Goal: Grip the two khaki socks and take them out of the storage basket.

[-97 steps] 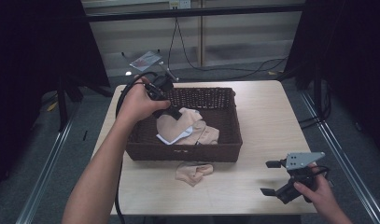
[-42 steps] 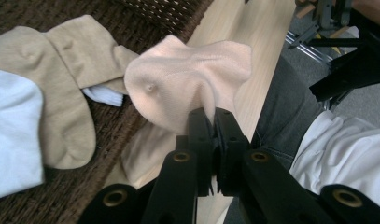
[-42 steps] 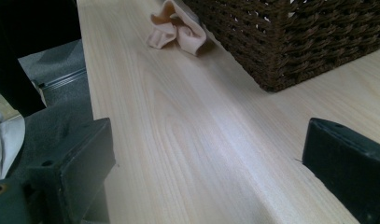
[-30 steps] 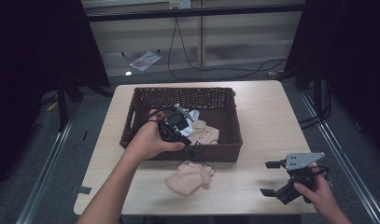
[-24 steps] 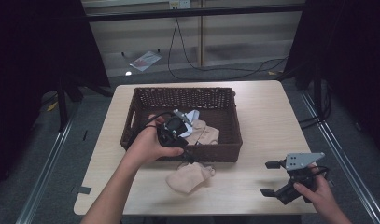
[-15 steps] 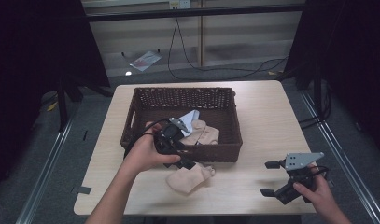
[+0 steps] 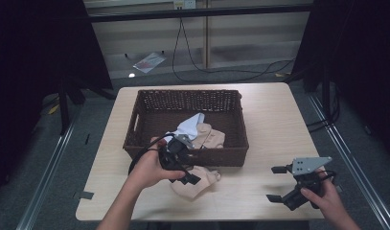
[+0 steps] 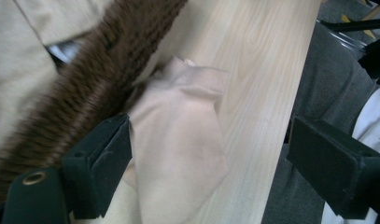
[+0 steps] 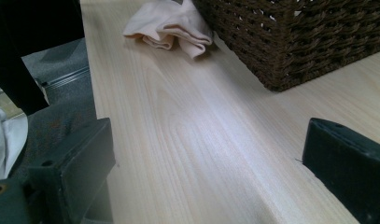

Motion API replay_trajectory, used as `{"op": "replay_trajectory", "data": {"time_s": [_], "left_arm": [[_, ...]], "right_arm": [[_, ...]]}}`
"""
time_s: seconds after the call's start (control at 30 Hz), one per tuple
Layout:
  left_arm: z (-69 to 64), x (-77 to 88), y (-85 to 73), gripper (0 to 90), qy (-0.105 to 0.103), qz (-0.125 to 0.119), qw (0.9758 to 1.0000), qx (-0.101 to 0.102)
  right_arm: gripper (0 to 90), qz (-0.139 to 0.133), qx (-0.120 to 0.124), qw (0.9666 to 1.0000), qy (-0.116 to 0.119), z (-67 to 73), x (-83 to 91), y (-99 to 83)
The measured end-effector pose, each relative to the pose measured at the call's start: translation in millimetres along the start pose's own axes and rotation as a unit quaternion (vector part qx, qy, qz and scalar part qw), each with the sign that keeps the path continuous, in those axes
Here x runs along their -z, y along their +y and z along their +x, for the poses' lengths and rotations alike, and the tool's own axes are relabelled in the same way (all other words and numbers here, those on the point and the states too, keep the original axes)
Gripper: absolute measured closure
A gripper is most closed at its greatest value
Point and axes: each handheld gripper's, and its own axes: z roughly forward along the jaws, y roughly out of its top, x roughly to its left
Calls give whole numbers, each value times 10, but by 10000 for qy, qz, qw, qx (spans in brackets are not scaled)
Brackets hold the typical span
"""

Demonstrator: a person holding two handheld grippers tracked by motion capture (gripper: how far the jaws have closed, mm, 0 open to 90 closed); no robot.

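From my remote seat the biggest thing is the pale wooden tabletop [image 7: 279, 120], and on its middle sits the dark wicker basket [image 7: 149, 115] with a beige garment [image 7: 209, 136] and a white-blue piece of cloth [image 7: 190, 125] lying in its near half. At about six o'clock from the basket, just outside its front wall, a crumpled beige cloth [image 7: 195, 184] lies on the tabletop, touching the wicker. My left tongs [image 7: 183, 170] hang right over that cloth; their jaws have just been opening and now stand wide apart, the cloth lying loose between them, one pad right at its edge and the other well clear over the tabletop's edge. At roughly four o'clock from the basket, near the front right corner, my right tongs [image 7: 277, 183] sit low over bare wood, jaws apart and holding nothing.
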Motion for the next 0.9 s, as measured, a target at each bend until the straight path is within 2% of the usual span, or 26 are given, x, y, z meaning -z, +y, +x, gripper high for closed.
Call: {"op": "replay_trajectory", "data": {"time_s": [0.17, 0.23, 0.27, 0.3, 0.37, 0.4, 0.43, 0.63, 0.67, 0.7, 0.83, 0.87, 0.9], "left_arm": [[-22, -108, -64, 129, -47, 27, 10000, -55], [-21, -162, -90, 125, -36, 148, 9997, -188], [-31, -182, -102, 123, -29, 125, 9998, -177], [-30, -194, -111, 120, -24, 145, 9996, -249], [-42, -222, -133, 119, -34, 78, 9998, -205], [-34, -225, -142, 118, -15, 122, 9995, -286], [-43, -243, -156, 117, -34, 49, 9997, -217], [-17, -294, -233, 109, -35, 62, 9995, -293], [-27, -313, -247, 107, -12, -20, 9998, -180], [-17, -319, -254, 106, 10, -7, 9997, -227], [-19, -372, -279, 102, -3, -100, 9997, -209], [-13, -378, -281, 102, -25, -78, 9996, -275], [-20, -396, -287, 102, 9, -119, 9997, -229]], "right_arm": [[16, 4, 2, 10000, -14, -1, -1, -1], [16, 1, 4, 10000, 5, -1, -7, -2], [17, 2, 4, 10000, 5, -1, -8, -2], [17, 1, 3, 10000, 6, 0, -8, -2], [16, 3, 3, 10000, 11, 1, -6, -2], [16, 8, 8, 10000, 7, 0, -6, -2], [16, 13, 11, 10000, 3, 0, -5, -3], [16, 17, 17, 10000, 5, 0, -8, -2], [16, 17, 18, 10000, 6, 0, -7, -2], [17, 11, 17, 10000, 3, -1, -5, -2], [16, 22, 36, 10000, -7, -4, -6, -2], [16, 29, 53, 10000, -16, -4, -9, -2], [16, 42, 71, 10000, -8, -5, -10, -3]]}}
